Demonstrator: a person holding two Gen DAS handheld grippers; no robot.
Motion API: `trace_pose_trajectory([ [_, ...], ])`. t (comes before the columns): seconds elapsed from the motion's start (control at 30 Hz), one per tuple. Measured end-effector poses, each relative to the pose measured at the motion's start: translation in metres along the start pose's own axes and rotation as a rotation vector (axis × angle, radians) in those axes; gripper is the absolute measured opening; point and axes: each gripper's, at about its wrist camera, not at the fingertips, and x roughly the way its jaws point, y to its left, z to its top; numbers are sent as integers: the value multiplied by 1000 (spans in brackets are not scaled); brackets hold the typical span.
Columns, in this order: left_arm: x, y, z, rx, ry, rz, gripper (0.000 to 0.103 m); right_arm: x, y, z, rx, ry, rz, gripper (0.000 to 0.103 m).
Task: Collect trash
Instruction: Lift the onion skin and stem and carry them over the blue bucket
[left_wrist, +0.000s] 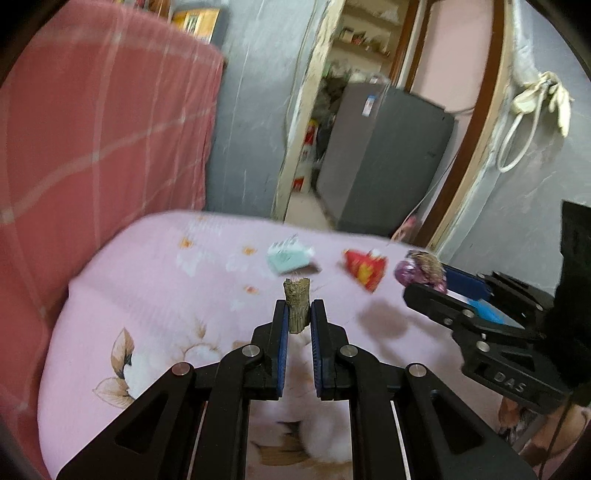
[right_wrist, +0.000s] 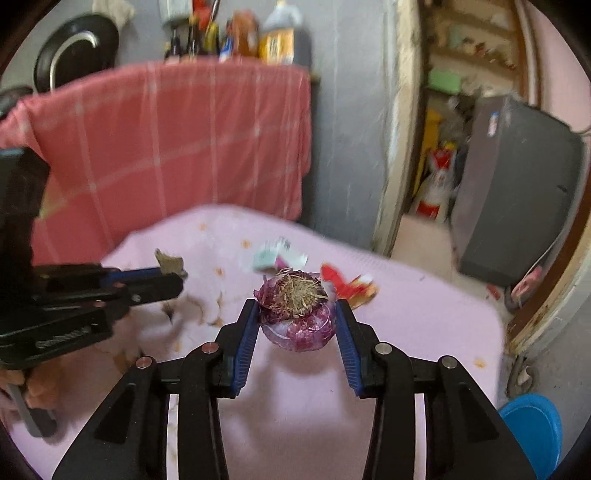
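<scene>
Close wrist views, shared pink bedsheet (left_wrist: 155, 280).

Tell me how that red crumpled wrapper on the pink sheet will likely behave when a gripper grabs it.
The red wrapper looks thin and creased, so it will probably crush flat between the pads rather than resist. It seems very light, so it may slide on the pink sheet if nudged. Being crumpled with loose flaps, it is unlikely to roll.
</scene>
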Motion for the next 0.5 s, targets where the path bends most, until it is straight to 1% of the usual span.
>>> trace_pose_trajectory([
  [0.13, -18, -20, 5, 26, -94, -19, 9, -37, -8, 2, 19, -106, -47, 39],
  [0.2, -28, -34, 8, 49, -150, -23, 9, -62, -14, 2, 39, -167, -77, 39],
  [0.27, -36, -47, 10, 71, -194, -36, 9, -81, -21, 2, 52, -210, -105, 39],
  [0.33, -42, -62, 11, 93, -228, -49, 9, -103, -29, 1, 69, -253, -139, 39],
  [0.5, -55, -101, 9, 146, -299, -93, 9, -143, -48, -8, 103, -319, -210, 39],
])
